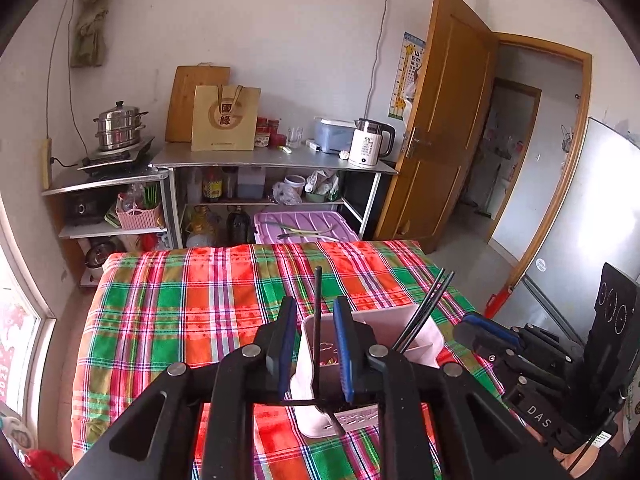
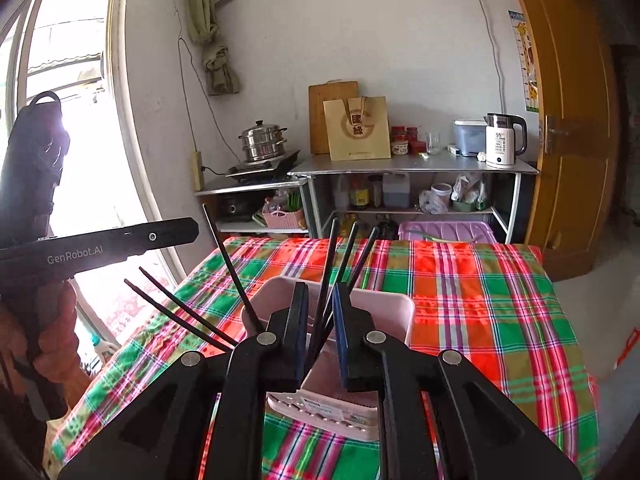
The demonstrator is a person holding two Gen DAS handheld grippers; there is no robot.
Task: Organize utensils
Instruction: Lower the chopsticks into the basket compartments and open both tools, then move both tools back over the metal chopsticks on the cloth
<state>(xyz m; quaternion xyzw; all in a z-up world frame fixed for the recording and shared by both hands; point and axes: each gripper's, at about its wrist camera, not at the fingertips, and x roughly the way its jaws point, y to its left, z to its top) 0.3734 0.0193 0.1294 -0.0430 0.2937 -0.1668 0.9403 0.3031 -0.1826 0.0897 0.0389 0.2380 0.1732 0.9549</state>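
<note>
Pink holder (image 1: 416, 330) on plaid tablecloth (image 1: 168, 304), black chopsticks (image 1: 424, 312) standing inside it. Left gripper (image 1: 316, 344) jaws apart, one chopstick (image 1: 317, 320) upright between them, grip uncertain. Right gripper (image 2: 320, 332) jaws apart over holder, several chopsticks (image 2: 340, 268) between

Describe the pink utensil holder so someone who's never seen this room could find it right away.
Start at the table with the red and green plaid cloth. At its near edge stands the pink utensil holder, a pale rectangular plastic tub right in front of both claws. It is the only container on the cloth, and black chopsticks stick up out of it.
</note>
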